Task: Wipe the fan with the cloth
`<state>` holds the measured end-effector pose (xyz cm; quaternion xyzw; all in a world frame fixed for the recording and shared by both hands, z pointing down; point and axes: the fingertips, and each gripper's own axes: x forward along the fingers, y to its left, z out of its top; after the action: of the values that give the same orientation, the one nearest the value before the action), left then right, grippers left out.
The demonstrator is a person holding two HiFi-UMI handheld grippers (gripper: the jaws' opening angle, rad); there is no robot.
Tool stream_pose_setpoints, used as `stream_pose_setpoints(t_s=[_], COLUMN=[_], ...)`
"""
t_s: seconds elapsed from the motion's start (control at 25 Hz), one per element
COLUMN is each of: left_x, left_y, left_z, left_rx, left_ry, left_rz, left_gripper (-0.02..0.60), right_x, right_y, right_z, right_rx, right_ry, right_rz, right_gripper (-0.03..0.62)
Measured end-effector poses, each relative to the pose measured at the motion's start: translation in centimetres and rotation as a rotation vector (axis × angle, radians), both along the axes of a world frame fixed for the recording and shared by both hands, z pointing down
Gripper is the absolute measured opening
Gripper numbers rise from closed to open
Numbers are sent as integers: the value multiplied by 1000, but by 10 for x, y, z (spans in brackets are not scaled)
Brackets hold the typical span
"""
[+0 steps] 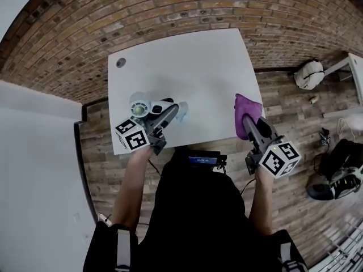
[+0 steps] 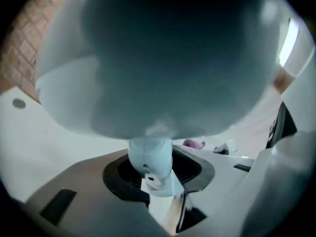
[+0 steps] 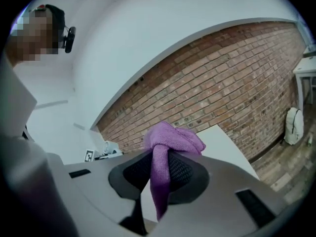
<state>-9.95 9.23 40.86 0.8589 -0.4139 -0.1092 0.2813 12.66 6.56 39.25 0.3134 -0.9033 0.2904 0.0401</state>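
In the head view, a person is standing at the near edge of a white table [image 1: 187, 61], with a brick wall [image 1: 170, 7] running behind it and a wooden floor [image 1: 286, 98] showing to the right. The left hand-held gripper [image 1: 174, 111] is reaching over the near left part of the table and is gripping a pale blue fan [image 1: 182, 112] at its tip; whether the fan is resting on the table or hanging above it cannot be told. The right hand-held gripper [image 1: 247, 121] is hovering at the near right edge of the table, well apart from the left one, and is carrying a purple cloth [image 1: 245, 106] bunched at its front. In the left gripper view, the left hand-held gripper [image 2: 157, 173] is clamping its jaws on the narrow stem of the fan [image 2: 150, 157], while the fan's broad rounded body is filling the upper picture as a blur. The cloth [image 2: 193, 143] is showing small and far off across the table [image 2: 54, 147]. In the right gripper view, the right hand-held gripper [image 3: 160, 174] is pinching the cloth [image 3: 170, 137] between its jaws, with a bunch of the cloth bulging above the pads and a strip hanging down between them. The brick wall [image 3: 222, 78] and a corner of the table [image 3: 224, 142] are lying beyond.
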Motion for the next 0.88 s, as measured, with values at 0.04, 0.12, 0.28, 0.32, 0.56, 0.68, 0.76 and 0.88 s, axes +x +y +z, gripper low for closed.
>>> stream_pose_setpoints(t_s=[0.04,0.12,0.28,0.32,0.56,0.68,0.76,0.88], left_x=[-10,-29,-55,-59,-67,-72,-73,-72], left_y=[-12,-37,-92,-106,-179,-200,-208,-215], left_z=[22,62,125,136,186,199,207,216], left_rx=[-27,-62,-61,-46,71,89,89,90], left_ry=[-121,-347,-690,-739,-886,-938,-957,-950], left_rz=[15,68,212,244,384,423,449,451], left_gripper=[158,158,158,158,158,158,158,158], right_x=[-4,-16,-36,-39,-46,-44,-42,-43], right_y=[-3,-9,-26,-31,-47,-47,-46,-45], right_z=[2,3,1,0,-6,-2,1,3], right_rx=[-20,-54,-103,-112,-139,-157,-174,-185], right_ry=[-8,-14,-17,-17,20,46,56,66], right_rz=[2,1,23,36,109,143,168,191], right_gripper=[72,72,72,72,72,72,72,72])
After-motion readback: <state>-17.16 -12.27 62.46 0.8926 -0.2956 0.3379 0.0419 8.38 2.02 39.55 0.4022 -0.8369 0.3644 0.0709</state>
